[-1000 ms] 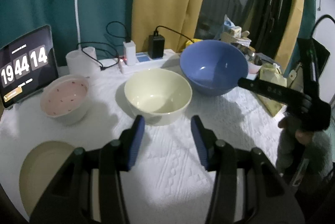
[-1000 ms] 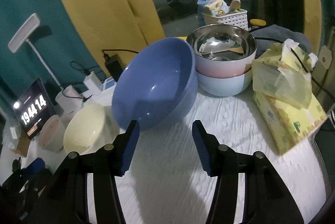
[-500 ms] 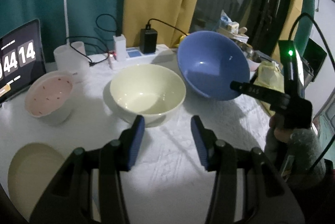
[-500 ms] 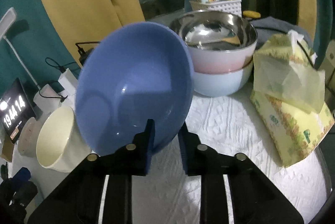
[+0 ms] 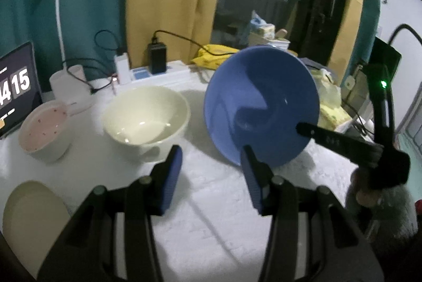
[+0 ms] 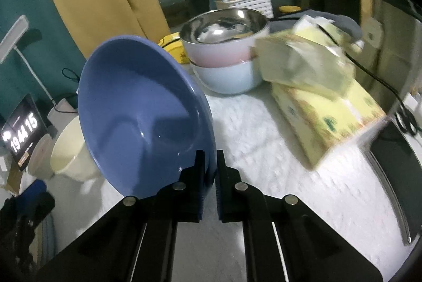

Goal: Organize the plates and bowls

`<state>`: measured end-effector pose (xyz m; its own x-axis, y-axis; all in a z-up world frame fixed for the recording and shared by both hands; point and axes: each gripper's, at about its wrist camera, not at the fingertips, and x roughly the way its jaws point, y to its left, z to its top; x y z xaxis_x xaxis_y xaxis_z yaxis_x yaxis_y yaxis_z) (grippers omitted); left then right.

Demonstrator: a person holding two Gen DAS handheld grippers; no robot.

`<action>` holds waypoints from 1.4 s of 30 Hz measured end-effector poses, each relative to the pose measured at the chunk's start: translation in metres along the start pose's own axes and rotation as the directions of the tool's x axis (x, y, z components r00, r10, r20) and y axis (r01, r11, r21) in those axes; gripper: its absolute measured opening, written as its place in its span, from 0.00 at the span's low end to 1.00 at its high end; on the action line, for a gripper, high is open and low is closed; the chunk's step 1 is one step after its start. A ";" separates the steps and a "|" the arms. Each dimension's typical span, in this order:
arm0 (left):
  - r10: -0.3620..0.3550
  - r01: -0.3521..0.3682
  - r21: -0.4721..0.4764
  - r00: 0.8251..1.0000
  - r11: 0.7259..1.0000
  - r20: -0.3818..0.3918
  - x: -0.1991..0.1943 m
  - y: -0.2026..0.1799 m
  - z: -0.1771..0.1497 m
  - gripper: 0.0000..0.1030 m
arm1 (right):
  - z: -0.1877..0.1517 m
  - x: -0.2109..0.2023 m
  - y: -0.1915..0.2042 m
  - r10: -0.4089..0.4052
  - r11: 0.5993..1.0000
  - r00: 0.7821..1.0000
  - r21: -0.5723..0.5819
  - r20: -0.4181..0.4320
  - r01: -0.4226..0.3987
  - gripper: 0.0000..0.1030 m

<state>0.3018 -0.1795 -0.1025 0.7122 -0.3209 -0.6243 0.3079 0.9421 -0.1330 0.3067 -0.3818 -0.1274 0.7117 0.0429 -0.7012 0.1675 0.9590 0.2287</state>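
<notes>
Blue bowl [image 6: 137, 108] now tilted off tablecloth [image 6: 263, 150].

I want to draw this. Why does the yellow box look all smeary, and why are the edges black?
Right wrist view: the tissue box is smeared by motion blur; the blue bowl stays sharper. Both views: the fisheye lens bends everything and leaves dark corners. Left wrist view: dim, slightly soft.

- White textured table [image 5: 211, 216], cloth-covered, carrying everything here.
- Cream bowl [image 5: 146, 120] upright mid-surface, toward the far edge.
- Pink speckled bowl [image 5: 44, 130] just beside it, nearer the left edge.
- Pale plate [image 5: 31, 221] down at the near-left corner.
- White power strip [image 5: 158, 73] along the far edge, chargers plugged in.
- Lamp base [image 5: 70, 88] and clock screen [image 5: 17, 89] at the far-left corner.
- Stacked bowls [image 6: 226, 58], steel-lined pink on pale blue, at the far-right.
- Tissue box [image 6: 327, 108] by the right edge.
</notes>
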 end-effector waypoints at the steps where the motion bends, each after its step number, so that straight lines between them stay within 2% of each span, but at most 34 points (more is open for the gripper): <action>1: -0.003 0.003 0.005 1.000 1.000 -0.002 0.001 -0.004 -0.001 0.46 | -0.003 -0.004 -0.006 0.002 1.000 1.000 0.005 0.000 -0.002 0.07; 8: -0.046 0.046 0.041 0.999 0.998 0.015 0.021 -0.039 -0.004 0.46 | -0.010 -0.016 -0.041 0.027 0.998 1.000 0.048 -0.001 -0.027 0.08; 13: -0.053 0.054 0.066 0.998 0.996 -0.019 0.053 -0.060 -0.006 0.46 | -0.011 -0.009 -0.057 0.056 0.993 0.998 0.102 -0.007 -0.055 0.09; 19: -0.040 0.046 0.088 0.997 0.995 -0.061 0.081 -0.074 -0.006 0.44 | -0.009 0.005 -0.068 0.071 0.987 0.997 0.149 -0.034 -0.065 0.16; 22: -0.038 0.045 0.101 0.997 0.994 -0.069 0.087 -0.076 -0.007 0.34 | -0.012 0.009 -0.067 0.098 0.984 0.994 0.156 -0.038 -0.091 0.17; 23: -0.037 0.045 0.108 0.997 0.993 -0.072 0.088 -0.077 -0.007 0.25 | -0.013 0.010 -0.065 0.106 0.983 0.994 0.155 -0.037 -0.099 0.17; 24: -0.033 0.041 0.116 0.997 0.992 -0.074 0.089 -0.079 -0.008 0.23 | -0.013 0.011 -0.064 0.109 0.983 0.993 0.151 -0.037 -0.102 0.17; 26: -0.035 0.043 0.121 0.997 0.992 -0.074 0.090 -0.079 -0.008 0.20 | -0.014 0.010 -0.058 0.117 0.985 0.993 0.135 -0.031 -0.112 0.17; 33: -0.036 0.042 0.109 0.998 0.993 -0.057 0.078 -0.077 -0.006 0.20 | -0.017 -0.005 -0.049 0.125 0.987 0.992 0.107 -0.018 -0.123 0.16; 42: -0.021 0.021 0.106 1.000 0.994 -0.004 0.033 -0.070 -0.009 0.19 | -0.023 -0.035 -0.025 0.156 0.984 0.988 0.084 0.005 -0.156 0.16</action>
<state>0.2976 -0.2554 -0.1205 0.7034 -0.3400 -0.6242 0.3881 0.9194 -0.0635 0.2617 -0.4011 -0.1241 0.7327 0.1904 -0.6534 0.1114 0.9135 0.3913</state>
